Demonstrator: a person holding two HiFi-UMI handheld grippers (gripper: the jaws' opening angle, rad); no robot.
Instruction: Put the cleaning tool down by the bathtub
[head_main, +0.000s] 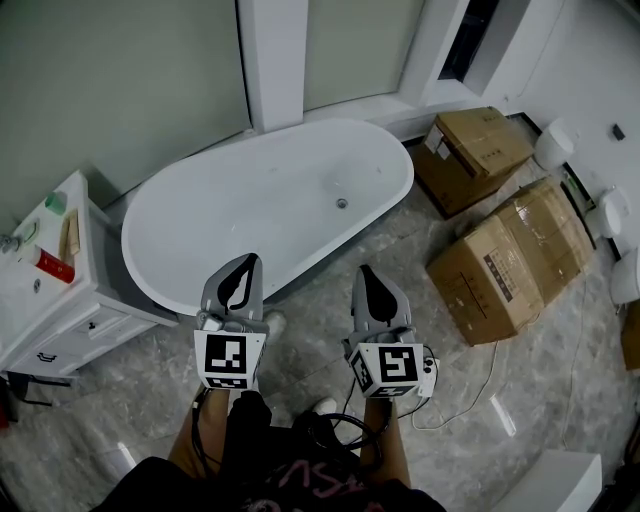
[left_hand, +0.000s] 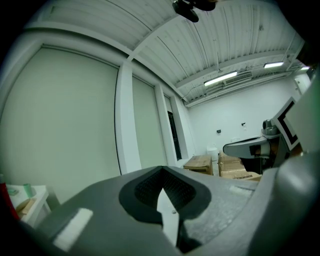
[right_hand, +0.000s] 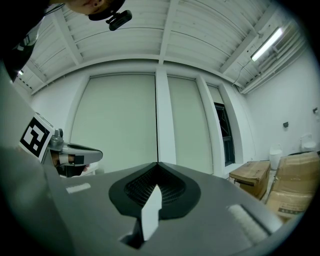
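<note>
— What are the two doing over the grey floor?
— The left hand-held gripper and right hand-held gripper are hovering just short of the white bathtub, jaws pressing together on nothing. I cannot tell where the cleaning tool is.

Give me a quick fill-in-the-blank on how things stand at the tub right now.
1. The left hand-held gripper and the right hand-held gripper both hold nothing, and their jaws are ____.
2. The bathtub ahead of them is ____ in colour.
3. In the head view, the cardboard boxes stand on the ____ side of the bathtub.
Missing words: shut; white; right.
</note>
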